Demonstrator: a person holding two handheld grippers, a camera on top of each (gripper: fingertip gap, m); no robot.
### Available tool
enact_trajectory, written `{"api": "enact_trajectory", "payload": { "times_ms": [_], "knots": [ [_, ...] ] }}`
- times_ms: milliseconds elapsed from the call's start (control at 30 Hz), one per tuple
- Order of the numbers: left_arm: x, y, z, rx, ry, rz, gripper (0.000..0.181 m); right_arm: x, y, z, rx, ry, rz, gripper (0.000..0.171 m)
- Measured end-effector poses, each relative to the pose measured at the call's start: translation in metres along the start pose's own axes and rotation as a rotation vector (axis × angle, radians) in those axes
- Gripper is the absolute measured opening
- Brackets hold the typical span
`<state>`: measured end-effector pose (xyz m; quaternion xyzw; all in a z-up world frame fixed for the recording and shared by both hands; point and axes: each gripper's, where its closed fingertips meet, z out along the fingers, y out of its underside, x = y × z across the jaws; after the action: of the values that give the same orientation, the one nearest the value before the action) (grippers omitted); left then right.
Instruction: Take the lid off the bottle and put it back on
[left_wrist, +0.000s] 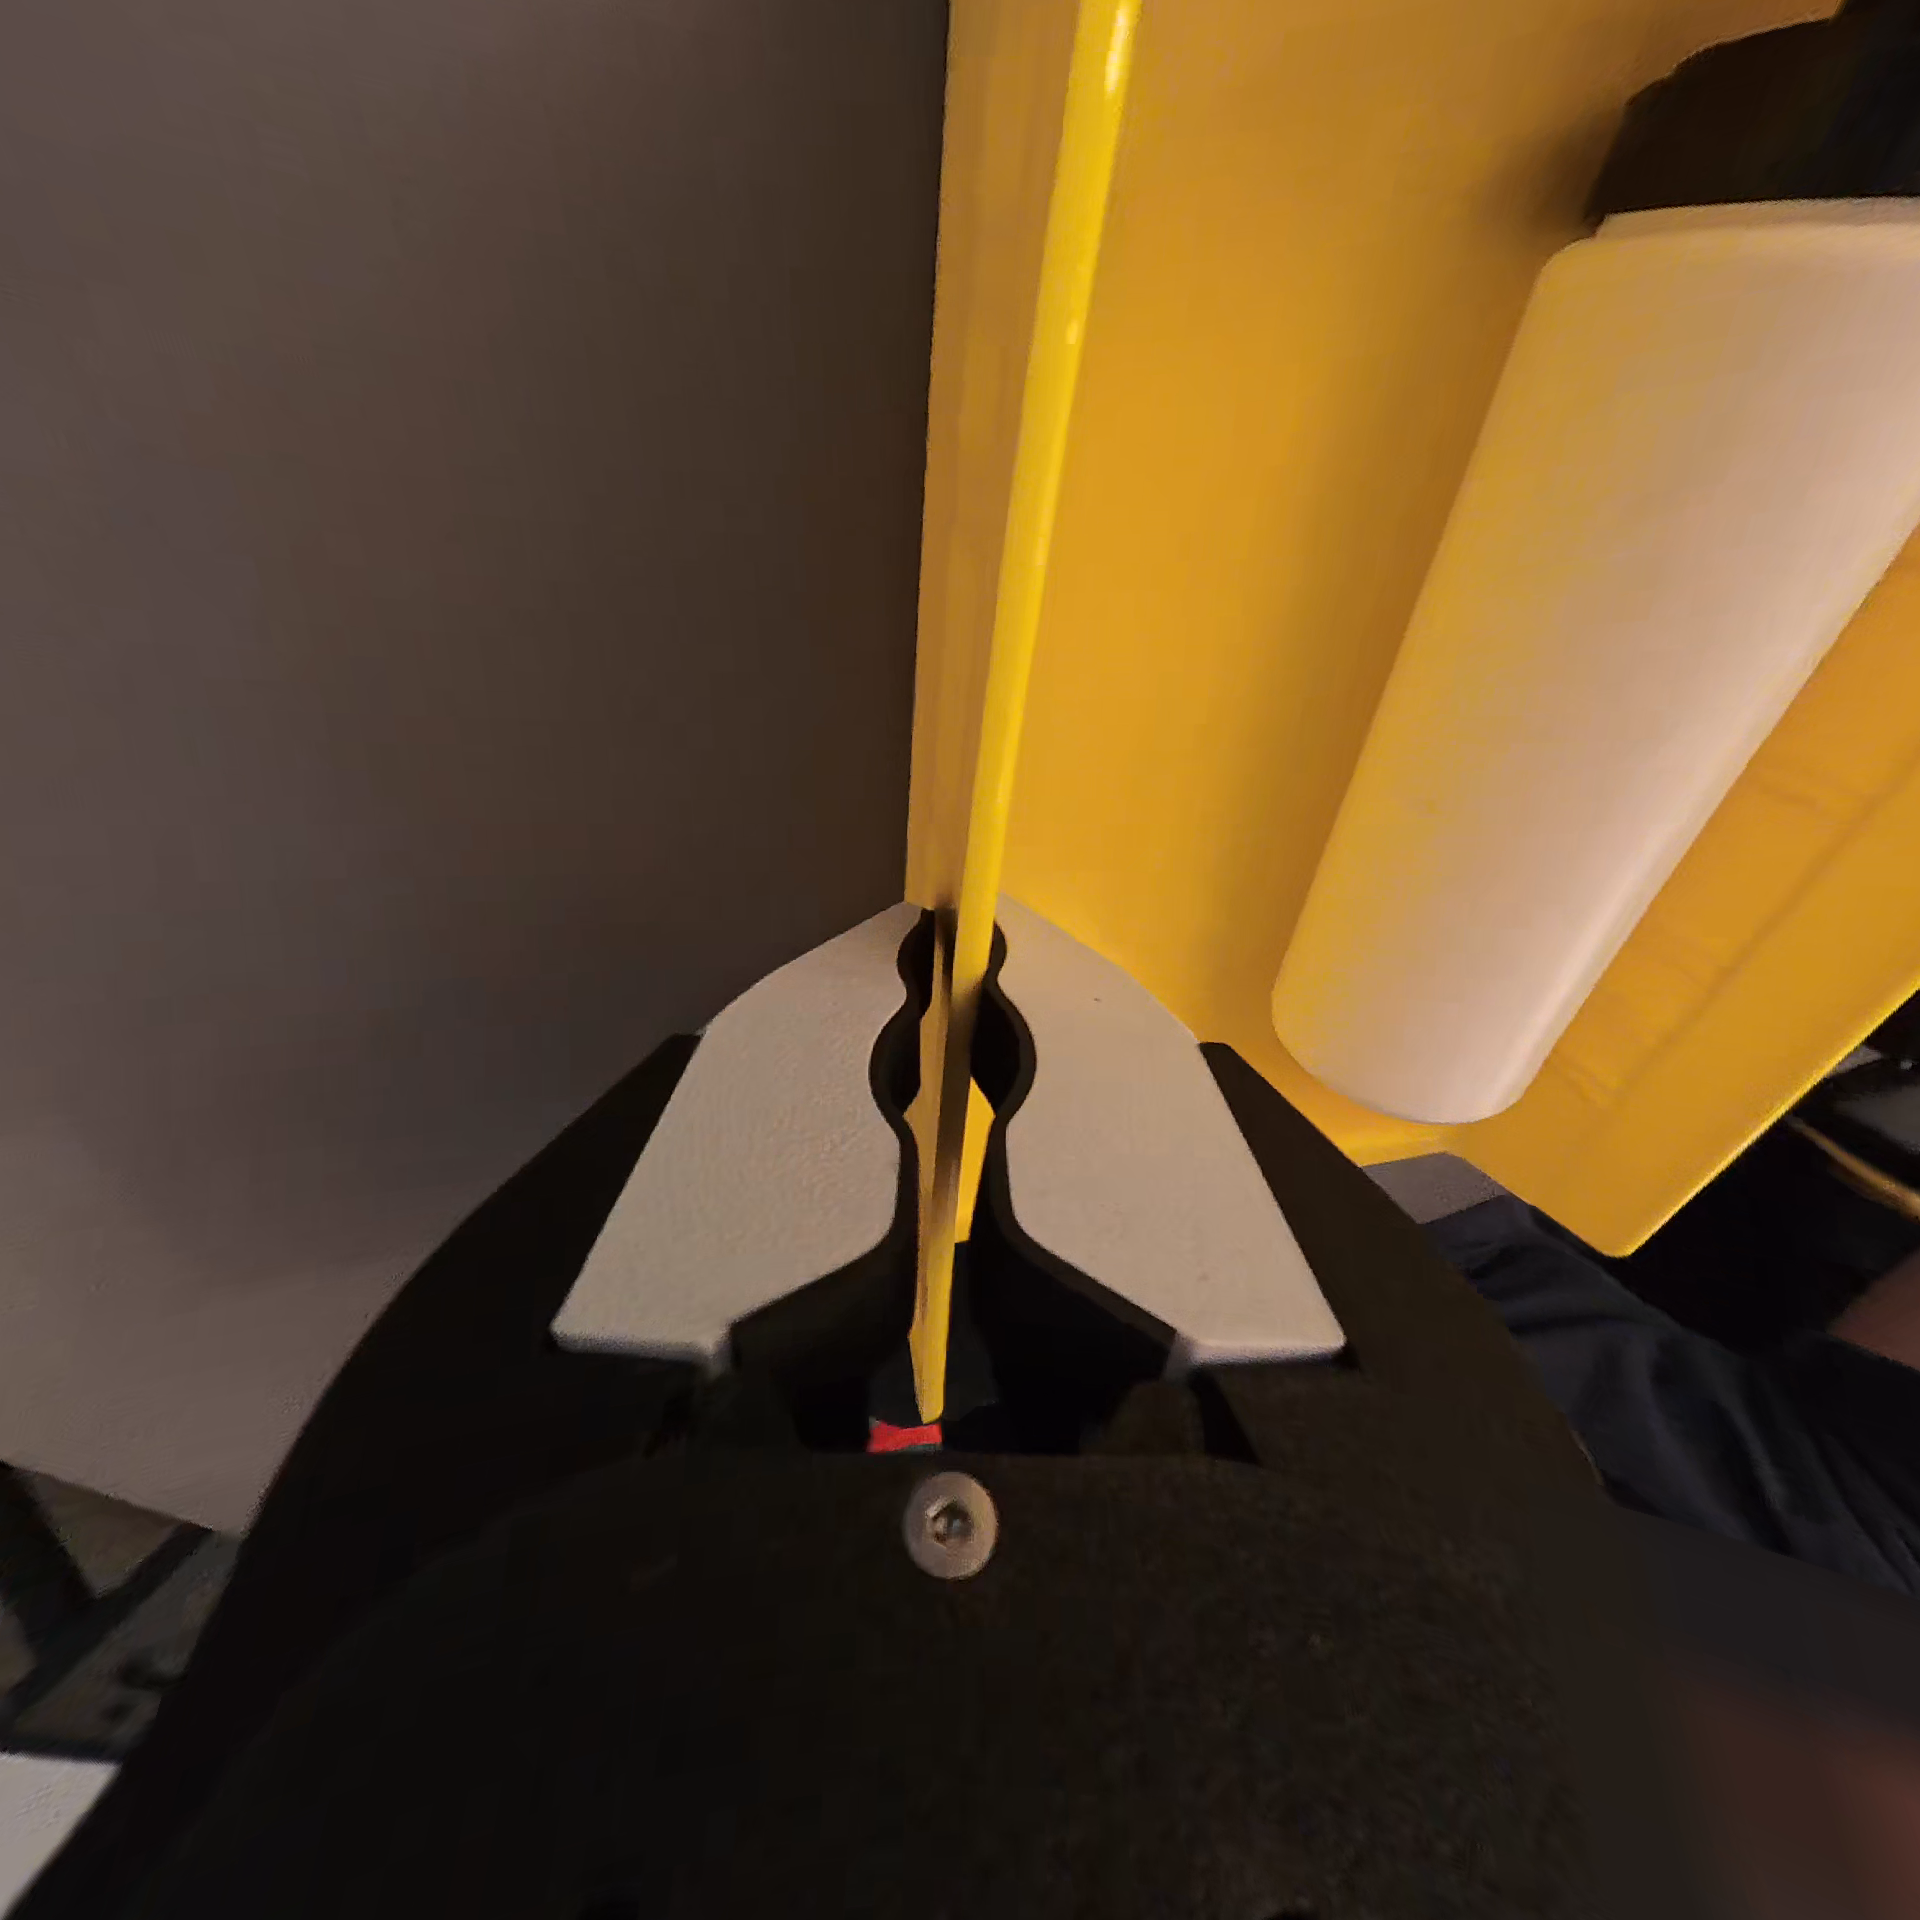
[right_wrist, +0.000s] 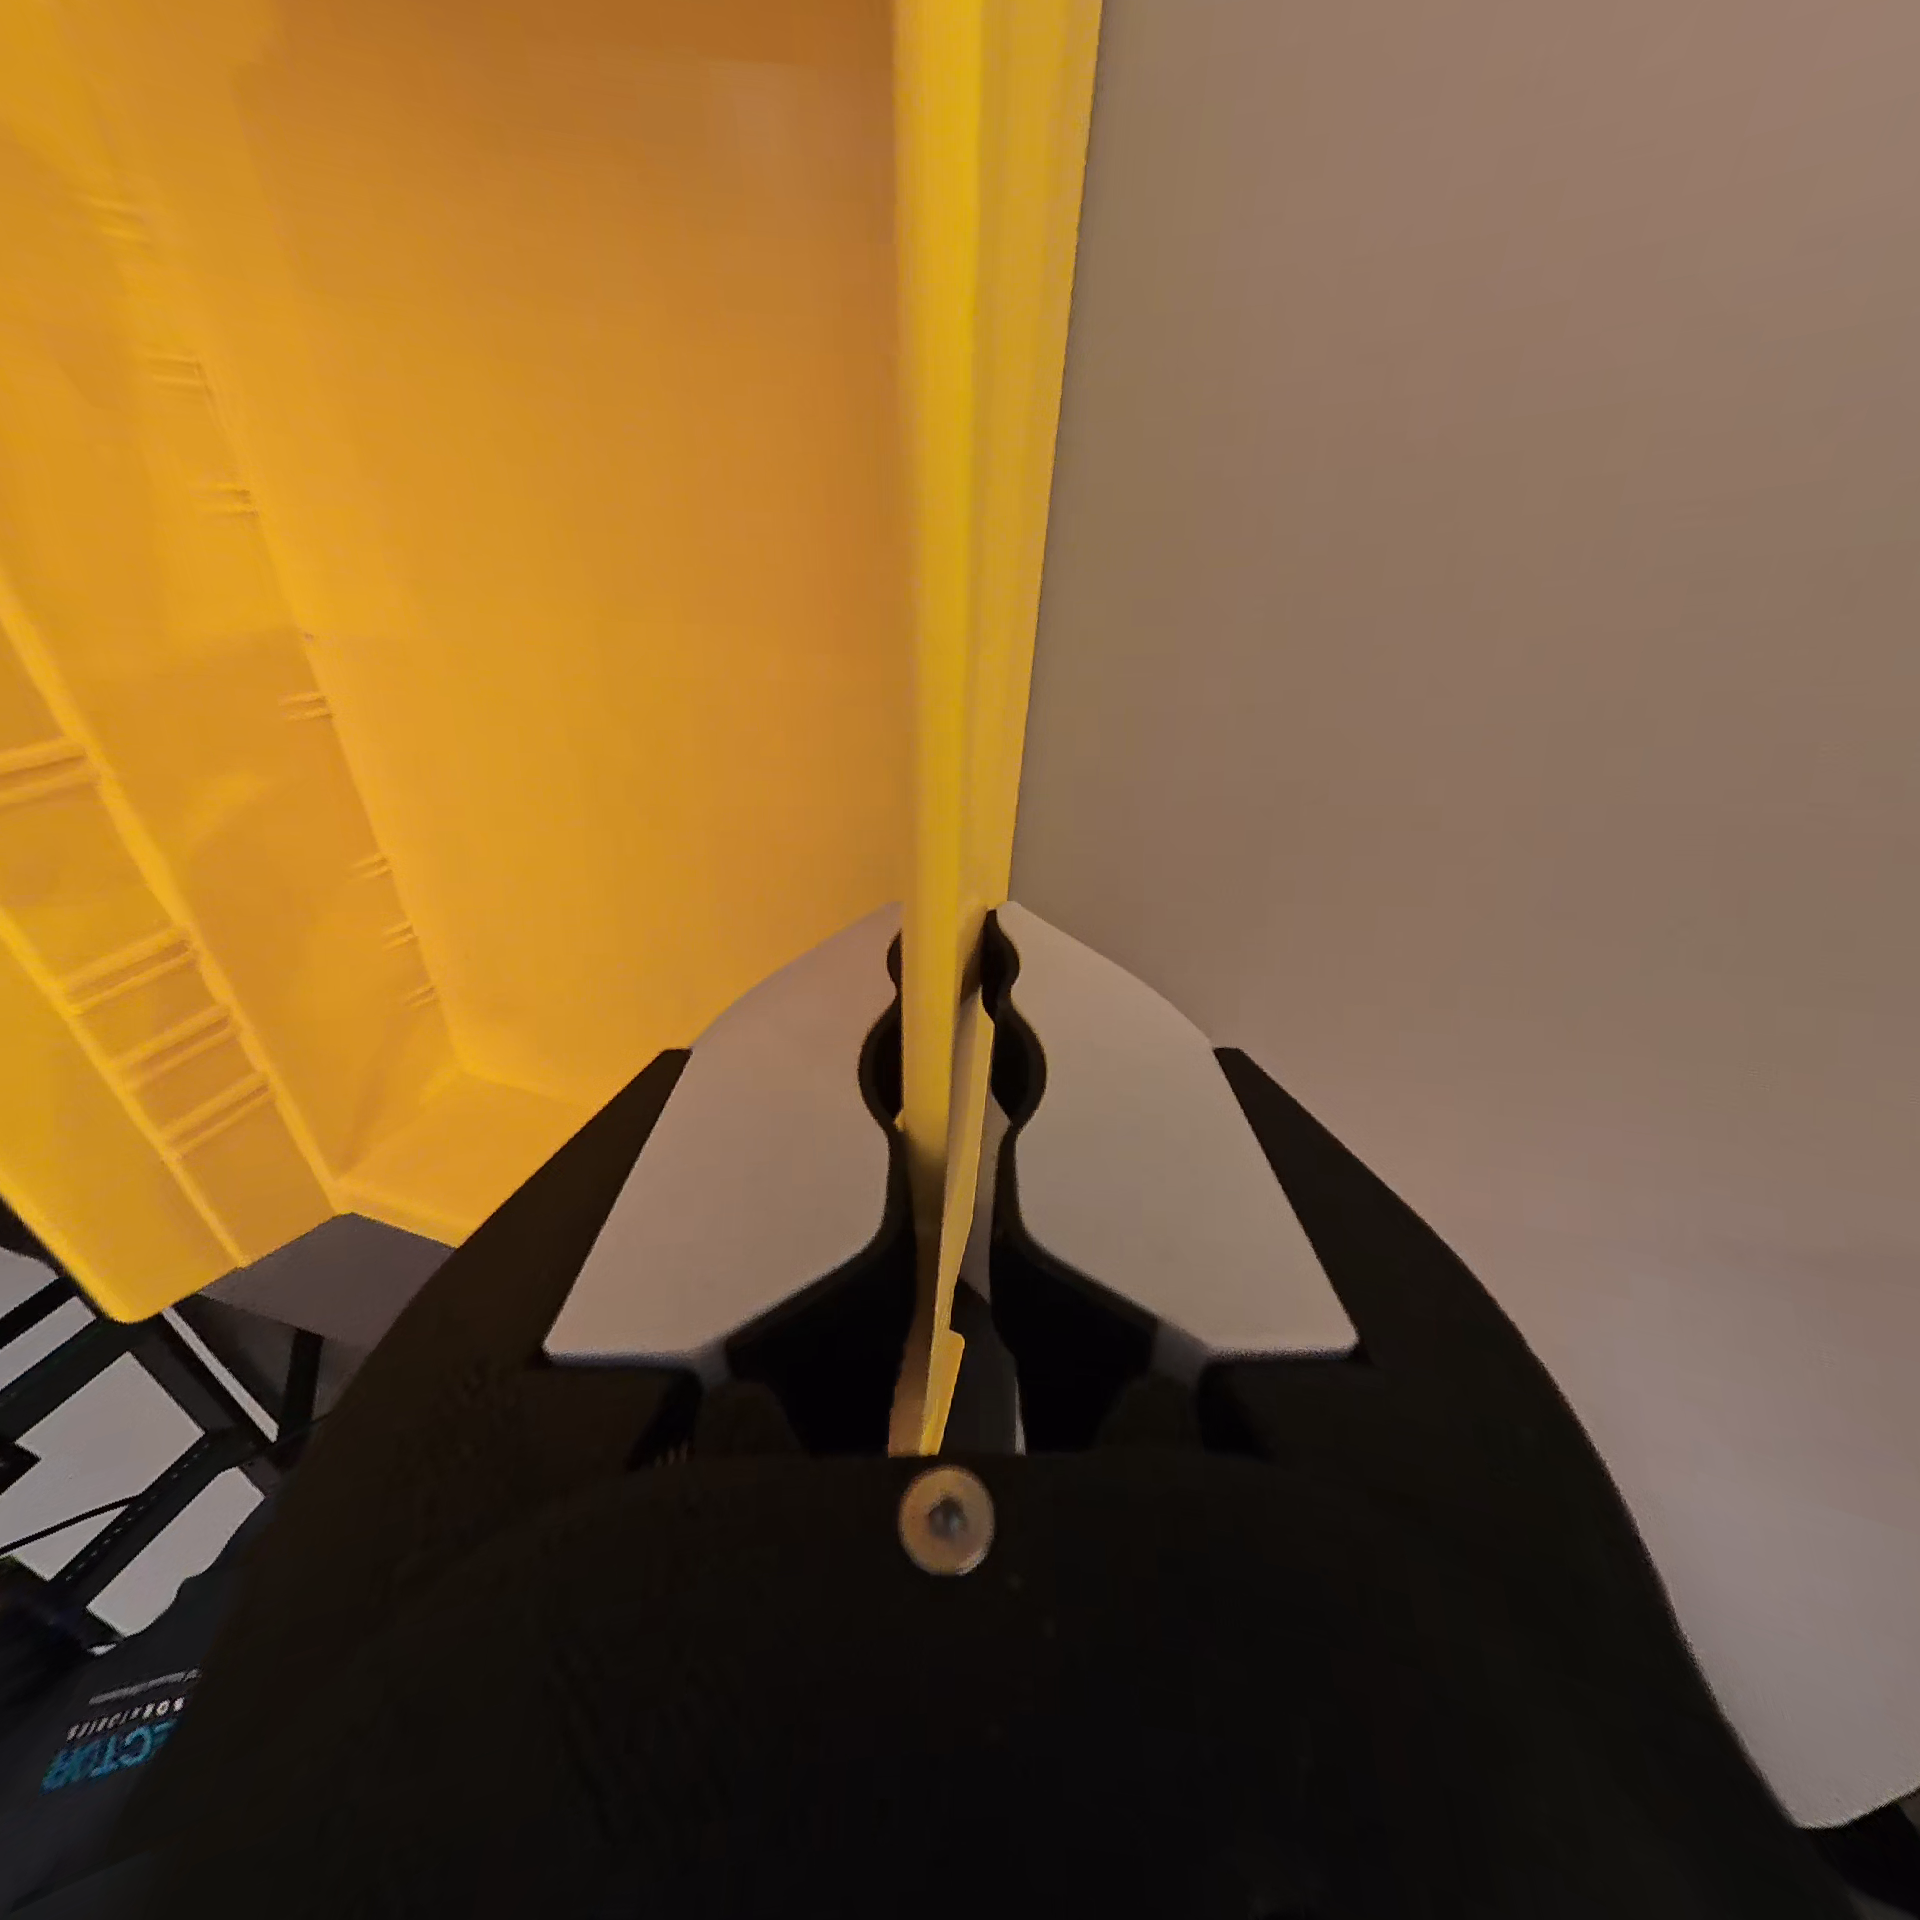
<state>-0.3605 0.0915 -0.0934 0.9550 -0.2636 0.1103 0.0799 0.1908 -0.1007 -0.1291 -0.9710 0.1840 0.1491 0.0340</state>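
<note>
Left wrist view: my left gripper (left_wrist: 951, 940) and right gripper (right_wrist: 948, 935) each pinch the yellow bin (left_wrist: 1226, 520) rim, white bottle (left_wrist: 1621, 665) inside; keep it level.

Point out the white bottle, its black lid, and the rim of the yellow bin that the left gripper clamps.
white bottle (left_wrist: 1621, 665), left wrist view, middle of its side.
black lid (left_wrist: 1766, 135), left wrist view, the dark cap at the bottle's top.
yellow bin (left_wrist: 1049, 468), left wrist view, the thin rim edge running from the fingers.
</note>
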Motion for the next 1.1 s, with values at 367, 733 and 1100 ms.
{"api": "enact_trajectory", "payload": {
  "times_ms": [367,733,1100],
  "knots": [
    [-0.071,0.018,-0.018,0.113,0.032,-0.078,0.004,0.003,-0.004,0.000,0.008,0.046,-0.085,0.008],
    [-0.102,0.018,-0.026,0.202,-0.078,-0.025,0.004,0.004,-0.004,0.000,0.007,0.058,-0.120,0.008],
    [-0.096,0.018,-0.024,0.203,-0.138,0.040,0.005,0.007,0.002,-0.002,0.012,0.055,-0.099,0.008]
  ]
}}
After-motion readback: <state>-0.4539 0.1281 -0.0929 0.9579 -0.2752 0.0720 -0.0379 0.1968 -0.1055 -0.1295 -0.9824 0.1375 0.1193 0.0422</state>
